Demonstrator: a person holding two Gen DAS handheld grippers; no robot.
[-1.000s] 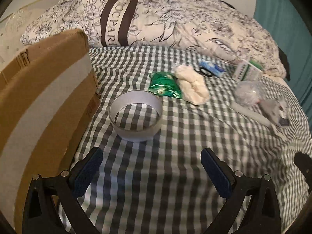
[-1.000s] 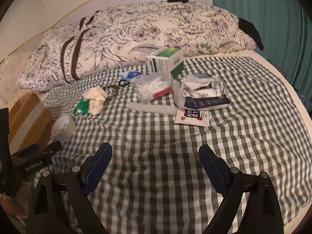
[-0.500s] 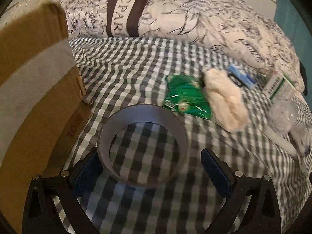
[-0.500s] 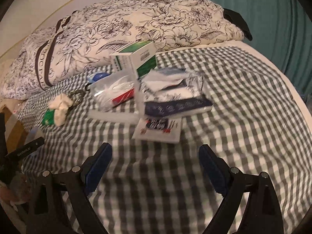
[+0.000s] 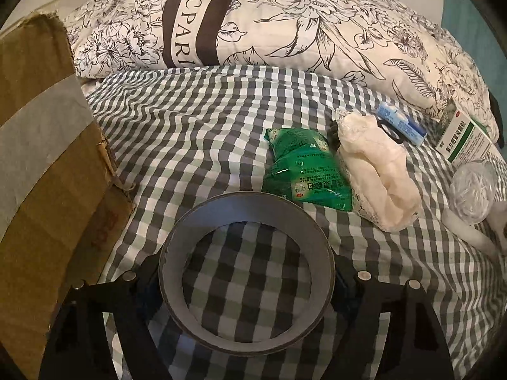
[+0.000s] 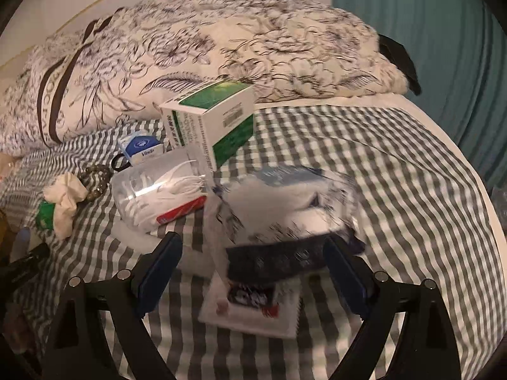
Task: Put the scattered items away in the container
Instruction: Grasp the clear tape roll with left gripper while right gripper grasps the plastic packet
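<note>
A grey tape roll lies flat on the checked bedcover. My left gripper straddles it and its jaws are closing, with both fingers against the ring's outer wall. A cardboard box stands open on the left. Beyond the roll lie a green sachet and a cream cloth bundle. My right gripper is open and low over a clear bag, a dark packet and a white card, gripping none of them.
Further back are a green-and-white carton, a blue tissue pack, a clear tub and a bead bracelet. A flowered pillow closes the far side. The bed edge and a teal curtain are on the right.
My left gripper came forward and down onto the tape roll, and its fingers narrowed around it. My right gripper moved forward over the pile of bags, its jaws unchanged.
</note>
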